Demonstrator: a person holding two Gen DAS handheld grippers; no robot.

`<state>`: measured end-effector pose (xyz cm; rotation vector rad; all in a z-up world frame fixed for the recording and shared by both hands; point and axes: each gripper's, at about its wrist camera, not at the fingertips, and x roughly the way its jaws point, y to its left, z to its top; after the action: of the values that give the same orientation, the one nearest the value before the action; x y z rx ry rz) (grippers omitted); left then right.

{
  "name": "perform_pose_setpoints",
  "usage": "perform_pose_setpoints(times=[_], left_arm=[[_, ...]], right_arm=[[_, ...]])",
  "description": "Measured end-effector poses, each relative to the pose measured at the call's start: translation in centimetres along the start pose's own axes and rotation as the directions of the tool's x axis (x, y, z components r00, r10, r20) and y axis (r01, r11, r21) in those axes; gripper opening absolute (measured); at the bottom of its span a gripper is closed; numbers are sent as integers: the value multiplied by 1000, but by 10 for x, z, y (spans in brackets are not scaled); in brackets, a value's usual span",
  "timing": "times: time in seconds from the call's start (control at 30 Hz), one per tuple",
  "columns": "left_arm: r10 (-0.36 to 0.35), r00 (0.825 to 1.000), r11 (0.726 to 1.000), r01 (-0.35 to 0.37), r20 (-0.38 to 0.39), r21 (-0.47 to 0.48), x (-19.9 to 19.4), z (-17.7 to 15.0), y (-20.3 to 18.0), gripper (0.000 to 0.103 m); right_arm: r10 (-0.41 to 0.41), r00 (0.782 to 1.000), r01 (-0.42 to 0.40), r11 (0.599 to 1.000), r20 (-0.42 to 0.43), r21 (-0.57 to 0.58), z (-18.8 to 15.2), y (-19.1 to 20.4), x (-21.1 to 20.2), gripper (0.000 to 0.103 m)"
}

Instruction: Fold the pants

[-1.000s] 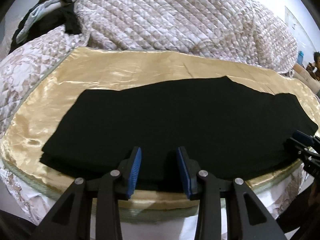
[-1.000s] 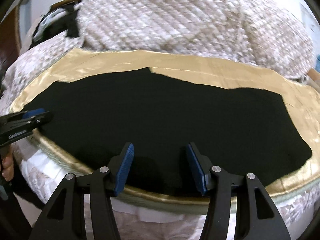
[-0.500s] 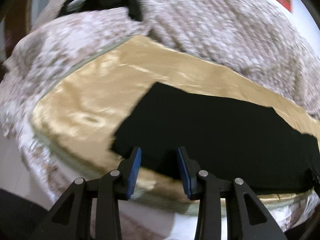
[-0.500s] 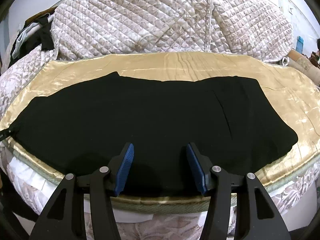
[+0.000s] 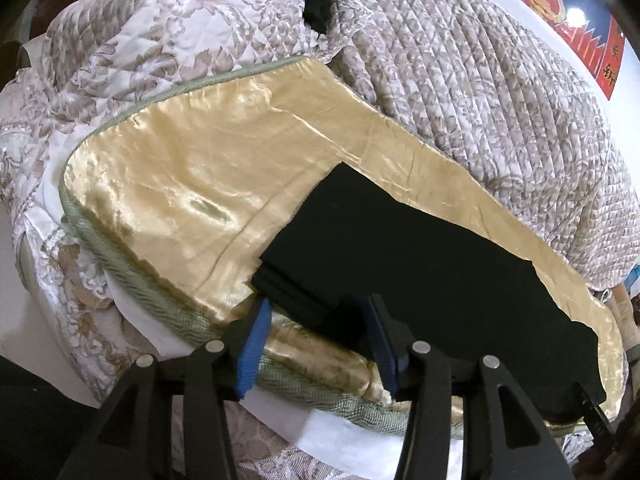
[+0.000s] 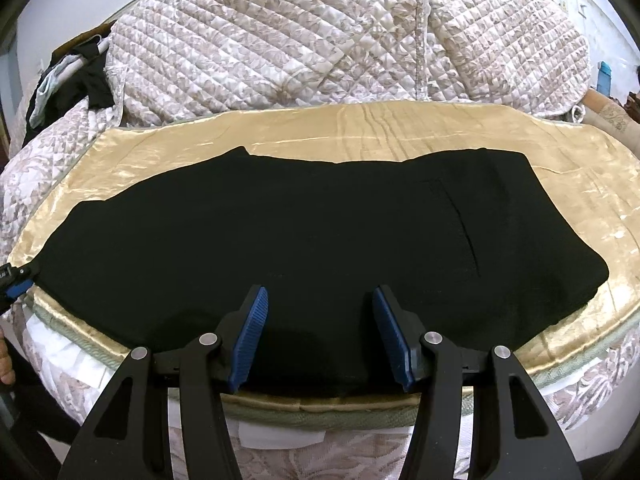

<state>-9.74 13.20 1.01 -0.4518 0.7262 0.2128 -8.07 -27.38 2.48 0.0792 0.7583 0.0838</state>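
Clearly the black pants (image 6: 304, 232) lie flat on the gold bedspread (image 6: 400, 128), soft, limp, layered; my left gripper (image 5: 316, 336) is opening around their hem corner, my right gripper (image 6: 320, 332) spread, empty.

The pants (image 6: 304, 248) lie flat along the front edge of a sheet (image 6: 400, 128) on the bed. Behind them a quilt (image 6: 320, 32) is heaped; clothes (image 6: 76, 80) sit at its left end.

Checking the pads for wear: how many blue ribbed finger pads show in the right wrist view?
3: two on the right gripper, one left pad and one right, over the black pants; one on the left gripper at the frame's left edge. Its other pad is hidden.
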Motion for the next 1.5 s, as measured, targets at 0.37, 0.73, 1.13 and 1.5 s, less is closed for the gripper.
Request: perform_pose_setpoints(times=[0.37, 0.73, 1.13, 1.5], left_arm=[[-14, 999, 1000, 14, 31, -4, 13, 12, -7, 40], [-51, 998, 989, 47, 23, 137, 7, 27, -46, 6], [-347, 933, 846, 354, -93, 397, -9, 9, -202, 6], [-378, 839, 691, 537, -391, 484, 30, -82, -267, 9]], right_arm=[[14, 1000, -14, 1000, 0, 10, 0, 3, 1, 55], [40, 999, -40, 998, 2, 40, 0, 1, -1, 55], [45, 998, -51, 989, 47, 138, 3, -24, -16, 55], [1, 998, -19, 955, 61, 295, 3, -69, -25, 55]])
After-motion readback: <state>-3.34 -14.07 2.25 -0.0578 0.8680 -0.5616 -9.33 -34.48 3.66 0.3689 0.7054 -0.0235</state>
